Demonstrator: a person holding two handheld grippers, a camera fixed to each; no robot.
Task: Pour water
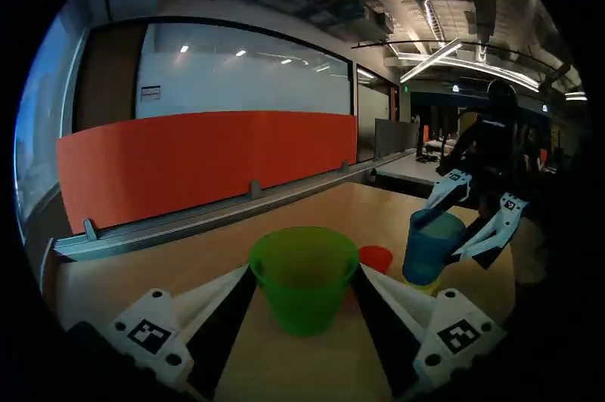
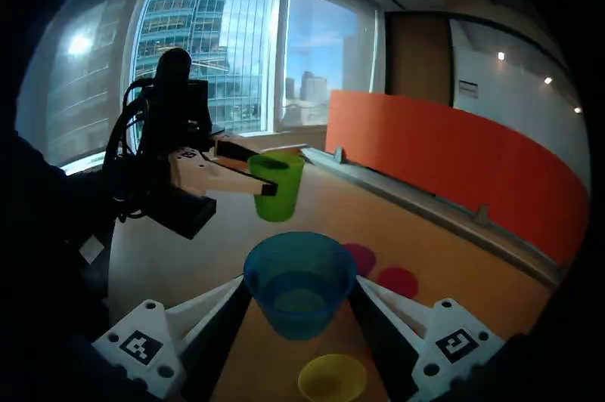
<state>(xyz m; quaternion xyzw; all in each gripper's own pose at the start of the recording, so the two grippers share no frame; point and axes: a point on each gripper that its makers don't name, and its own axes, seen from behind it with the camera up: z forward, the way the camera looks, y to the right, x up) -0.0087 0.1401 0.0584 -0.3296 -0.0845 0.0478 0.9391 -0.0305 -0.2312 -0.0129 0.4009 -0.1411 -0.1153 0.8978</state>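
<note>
A green cup (image 1: 304, 277) stands upright between my left gripper's fingers, and the left gripper (image 1: 304, 289) is shut on it above the wooden table (image 1: 189, 266). In the right gripper view the same green cup (image 2: 277, 185) hangs farther off in the left gripper (image 2: 266, 175). My right gripper (image 2: 300, 298) is shut on a blue cup (image 2: 300, 292) with water in its bottom. In the left gripper view the blue cup (image 1: 432, 245) sits in the right gripper (image 1: 446, 232), to the right of the green cup and about level with it.
A yellow cup (image 2: 331, 378) stands on the table under the blue cup. Purple (image 2: 361, 257) and red (image 2: 398, 281) discs lie on the table beyond it. A red cup (image 1: 376, 257) sits between the two held cups. An orange partition (image 1: 204, 160) lines the table's far edge.
</note>
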